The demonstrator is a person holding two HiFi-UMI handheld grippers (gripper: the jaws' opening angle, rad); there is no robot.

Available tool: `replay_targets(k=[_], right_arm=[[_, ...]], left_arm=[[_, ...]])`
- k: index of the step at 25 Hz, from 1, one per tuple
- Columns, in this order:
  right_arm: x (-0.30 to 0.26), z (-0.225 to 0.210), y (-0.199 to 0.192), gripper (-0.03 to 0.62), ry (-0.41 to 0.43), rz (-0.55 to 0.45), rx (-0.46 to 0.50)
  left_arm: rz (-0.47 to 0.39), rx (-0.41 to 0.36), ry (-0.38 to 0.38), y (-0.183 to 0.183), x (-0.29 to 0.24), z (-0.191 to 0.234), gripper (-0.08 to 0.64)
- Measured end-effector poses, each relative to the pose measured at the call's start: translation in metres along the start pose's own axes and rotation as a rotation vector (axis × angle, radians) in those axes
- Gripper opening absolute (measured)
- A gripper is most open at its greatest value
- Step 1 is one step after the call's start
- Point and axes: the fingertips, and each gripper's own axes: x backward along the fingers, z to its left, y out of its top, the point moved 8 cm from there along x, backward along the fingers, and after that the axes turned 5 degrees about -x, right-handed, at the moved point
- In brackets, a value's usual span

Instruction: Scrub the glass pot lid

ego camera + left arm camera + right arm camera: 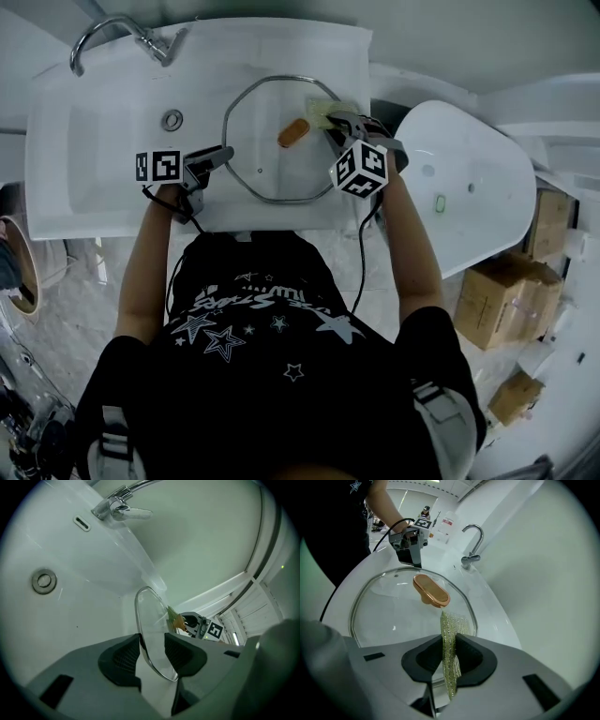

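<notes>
Clamping the green scrub cloth (450, 641), your right tool (449, 657) holds it to the glass pot lid (262, 164) in the sink (94, 178) just ahead. Your left tool (152, 654) stands with its jaws apart, straddling the lid's rim.

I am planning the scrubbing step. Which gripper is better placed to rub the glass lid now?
Right. The right gripper already pinches the scouring cloth, which reaches the glass lid near its handle. The left gripper only straddles the lid's rim.
</notes>
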Motion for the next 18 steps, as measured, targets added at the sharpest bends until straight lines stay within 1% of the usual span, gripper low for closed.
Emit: replay_targets(k=[1, 4, 10, 15, 18], right_arm=[[0.003, 0.005, 0.000, 0.071, 0.001, 0.007, -0.018], [0.015, 0.021, 0.001, 0.071, 0.000, 0.030, -0.078], [0.031, 0.051, 0.011, 0.071, -0.023, 0.086, -0.220], [0.040, 0.073, 0.022, 0.071, -0.039, 0.119, -0.372], [0.043, 0.087, 0.034, 0.071, -0.037, 0.133, -0.497]], left_arm=[[-0.001, 0.004, 0.004, 0.000, 0.001, 0.002, 0.168], [0.002, 0.002, 0.030, 0.000, 0.001, 0.007, 0.089], [0.048, -0.012, 0.002, 0.003, 0.001, 0.009, 0.084], [0.088, -0.028, -0.021, 0.006, 0.000, 0.012, 0.084], [0.106, -0.030, -0.040, 0.008, 0.001, 0.016, 0.080]])
